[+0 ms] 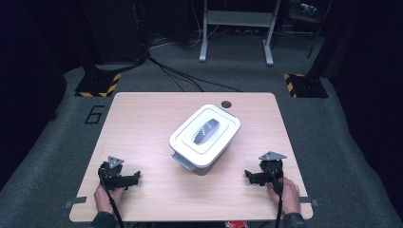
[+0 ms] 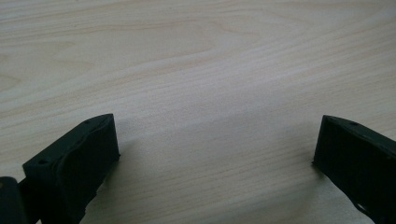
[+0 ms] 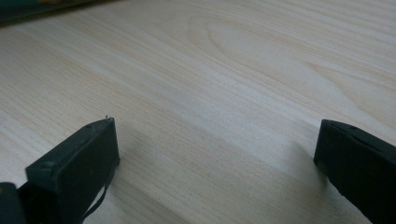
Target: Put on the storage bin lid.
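A white plastic box [image 1: 205,137] with a closed lid and a grey handle on top sits in the middle of the wooden table [image 1: 142,118], turned at an angle. My left gripper [image 1: 137,176] rests low at the near left of the table, held by a hand, and stands open. In the left gripper view its black jaws are wide apart over bare wood, left gripper [image 2: 215,140]. My right gripper [image 1: 247,175] rests at the near right, also open. Bare wood lies between its spread jaws, right gripper [image 3: 215,140]. Both grippers are well apart from the box.
A round cable hole [image 1: 226,103] is at the table's far edge. Grey carpet surrounds the table, with a metal stand [image 1: 236,28] and cables beyond it. Yellow-black striped bases [image 1: 97,85] stand at the far left and far right.
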